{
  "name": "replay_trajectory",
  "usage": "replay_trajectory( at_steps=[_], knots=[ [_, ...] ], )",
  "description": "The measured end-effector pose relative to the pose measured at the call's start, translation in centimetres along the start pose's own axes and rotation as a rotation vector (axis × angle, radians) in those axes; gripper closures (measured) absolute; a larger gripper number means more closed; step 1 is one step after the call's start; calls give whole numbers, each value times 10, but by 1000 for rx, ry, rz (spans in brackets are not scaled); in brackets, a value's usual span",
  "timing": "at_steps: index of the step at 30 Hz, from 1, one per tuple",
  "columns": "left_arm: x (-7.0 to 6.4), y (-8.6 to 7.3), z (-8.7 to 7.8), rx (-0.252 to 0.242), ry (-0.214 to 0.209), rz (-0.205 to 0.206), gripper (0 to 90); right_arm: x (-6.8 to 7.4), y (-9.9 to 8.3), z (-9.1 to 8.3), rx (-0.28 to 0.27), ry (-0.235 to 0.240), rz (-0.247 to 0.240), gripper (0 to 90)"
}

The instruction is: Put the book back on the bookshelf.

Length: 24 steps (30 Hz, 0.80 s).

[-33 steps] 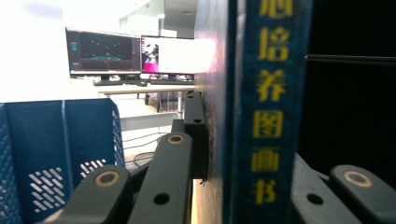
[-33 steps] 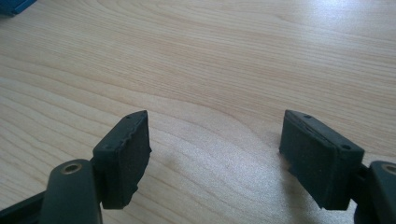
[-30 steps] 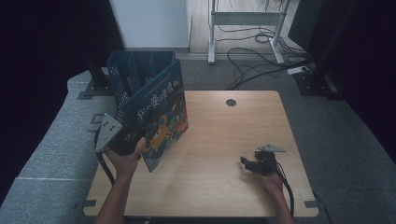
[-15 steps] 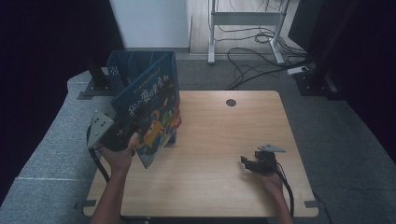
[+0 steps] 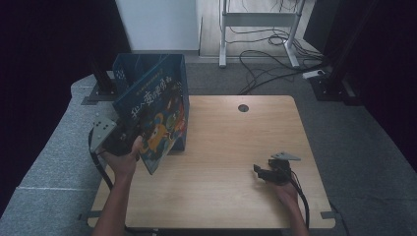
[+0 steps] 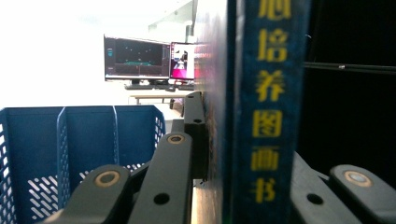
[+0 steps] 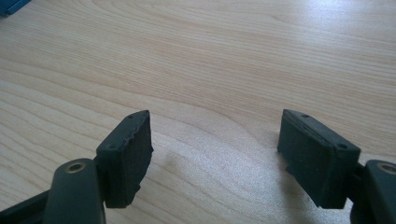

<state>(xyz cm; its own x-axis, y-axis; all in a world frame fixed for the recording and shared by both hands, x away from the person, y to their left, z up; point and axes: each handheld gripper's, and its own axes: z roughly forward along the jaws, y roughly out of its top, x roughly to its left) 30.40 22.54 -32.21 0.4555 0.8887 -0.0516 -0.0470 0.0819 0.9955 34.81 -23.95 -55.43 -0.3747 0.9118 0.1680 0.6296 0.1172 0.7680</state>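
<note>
The pale wooden counter (image 5: 231,162) lies below both grippers, its whole middle bare. Beyond and slightly right of the left gripper (image 5: 118,142) stands the dark blue perforated plastic file rack (image 5: 129,69) at the counter's far left corner; in the left gripper view its dividers (image 6: 60,140) rise ahead and to the left of the jaws. The large blue picture book with a cartoon cover and yellow lettering (image 5: 157,120) is clamped between the left gripper's jaws, its spine (image 6: 268,112) upright between them. Compared with a second ago the book has risen and tipped back toward the rack, its top edge now level with the rack's rim and its lower corner off the wood. That suggests the carry is nearly over, and the next thing is to line the book up with a slot and lower it in. The right gripper (image 5: 268,172) rests low on the counter, well apart from the book, jaws apart and holding nothing.
</note>
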Motion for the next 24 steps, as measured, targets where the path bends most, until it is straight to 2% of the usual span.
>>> replay_trajectory(
  at_steps=[9,24],
  knots=[
    [5,1,5,-2,24,-3,821,1,0,0,2,-6,-5,256],
    [11,11,24,-3,66,11,821,1,0,0,3,-10,-7,258]
  ],
)
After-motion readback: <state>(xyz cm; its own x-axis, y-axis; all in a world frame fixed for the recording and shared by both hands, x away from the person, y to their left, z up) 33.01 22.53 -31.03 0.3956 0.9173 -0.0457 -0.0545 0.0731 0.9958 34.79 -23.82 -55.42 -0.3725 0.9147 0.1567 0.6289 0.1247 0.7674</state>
